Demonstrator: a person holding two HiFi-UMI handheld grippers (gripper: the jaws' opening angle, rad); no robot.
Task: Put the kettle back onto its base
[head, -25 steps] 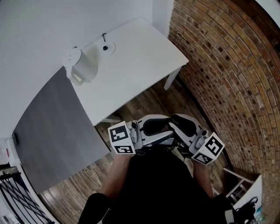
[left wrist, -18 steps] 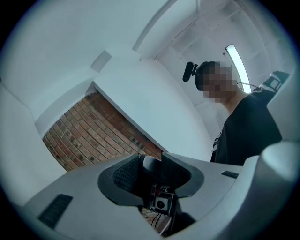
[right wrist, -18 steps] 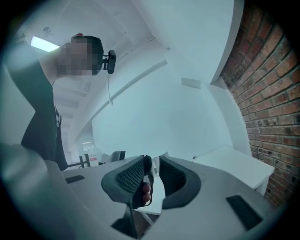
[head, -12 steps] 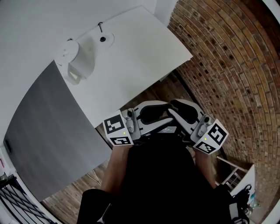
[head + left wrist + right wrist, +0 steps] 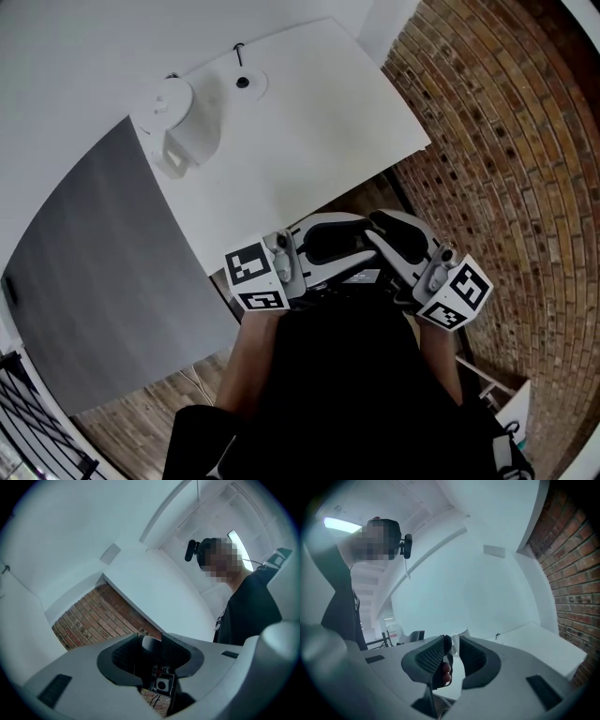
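The white kettle [image 5: 183,131] stands at the far left corner of the white bench [image 5: 319,122], not on its round base [image 5: 246,82], which lies at the bench's far edge. Both tools are off the bench, just outside its near edge, close to the person's body. The left tool [image 5: 150,641] has its jaws moderately wide and grips nothing, and the right tool [image 5: 453,644] shows a narrow gap, also empty
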